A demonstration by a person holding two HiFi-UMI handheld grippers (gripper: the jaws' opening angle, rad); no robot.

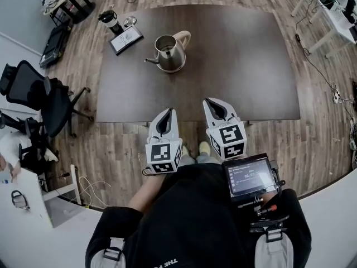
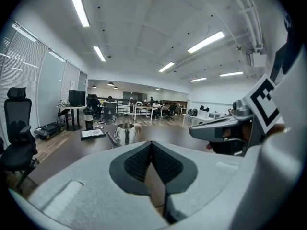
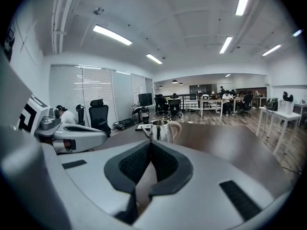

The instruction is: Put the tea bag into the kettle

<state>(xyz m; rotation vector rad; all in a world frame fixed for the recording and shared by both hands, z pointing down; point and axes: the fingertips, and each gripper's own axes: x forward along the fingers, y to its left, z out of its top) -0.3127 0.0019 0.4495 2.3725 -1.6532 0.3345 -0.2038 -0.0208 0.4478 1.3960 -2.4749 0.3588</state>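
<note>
- Left tool [image 2: 151,143] has its dark ribbed pads pressed together at the tips, with nothing between them.
- Right tool [image 3: 151,143] is likewise closed tip to tip and empty.
- Both tools are held side by side in front of the person, a little apart. They point at the near edge of the dark surface [image 1: 251,66].
- Steel kettle [image 1: 169,54] stands upright on the surface, well beyond both tools. Its pale handle is on the picture's right, its spout on the left, and its top looks open.
- A black tray with a white sheet [image 1: 126,39] lies near the far left corner, beside a dark flask [image 1: 110,21].
- The tea bag cannot be made out in any view.
- An office chair [image 1: 39,96] stands on the wooden floor to the left.
</note>
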